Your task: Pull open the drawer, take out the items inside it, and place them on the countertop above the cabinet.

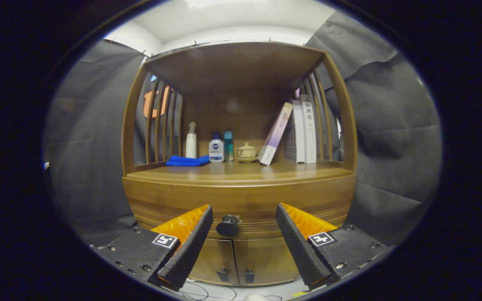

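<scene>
A wooden cabinet stands straight ahead. Its drawer front (241, 205) is closed and carries a round black knob (227, 225). The knob sits beyond my gripper (244, 210), in the gap between the fingertips and a little nearer the left one. The gripper is open, its two black ridged fingers (191, 246) with orange backs spread wide and holding nothing. The wooden countertop (241, 170) lies above the drawer. What the drawer holds is hidden.
On the countertop stand a folded blue cloth (187, 160), a white pump bottle (191, 142), a small white bottle (216, 148), a teal bottle (228, 146), a lidded ceramic pot (247, 151) and leaning books (299, 129). A shelf roof (234, 67) covers them. Two small doors (237, 261) sit below the drawer.
</scene>
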`<state>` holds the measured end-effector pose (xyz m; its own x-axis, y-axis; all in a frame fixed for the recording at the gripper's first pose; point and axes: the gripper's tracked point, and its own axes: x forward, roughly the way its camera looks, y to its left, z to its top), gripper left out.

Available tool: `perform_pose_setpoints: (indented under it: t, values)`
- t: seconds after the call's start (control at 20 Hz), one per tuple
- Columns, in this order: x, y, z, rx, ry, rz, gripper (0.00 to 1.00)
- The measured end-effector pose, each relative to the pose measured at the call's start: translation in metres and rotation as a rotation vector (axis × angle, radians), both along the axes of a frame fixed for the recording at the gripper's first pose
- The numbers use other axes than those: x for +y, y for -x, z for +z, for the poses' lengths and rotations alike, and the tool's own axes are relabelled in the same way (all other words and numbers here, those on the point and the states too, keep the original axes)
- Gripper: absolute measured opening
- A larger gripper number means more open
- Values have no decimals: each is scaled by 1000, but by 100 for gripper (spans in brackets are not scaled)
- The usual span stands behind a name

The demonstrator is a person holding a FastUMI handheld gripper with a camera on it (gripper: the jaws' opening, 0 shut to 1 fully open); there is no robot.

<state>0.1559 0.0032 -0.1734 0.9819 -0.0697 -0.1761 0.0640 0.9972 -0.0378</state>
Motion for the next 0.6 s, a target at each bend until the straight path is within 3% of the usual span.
perform_pose_setpoints:
  t: [0.3,0.6]
  values:
    - [9,-36,-36,40,38,0,99]
    - [7,-57,-58,83,45,-18,86]
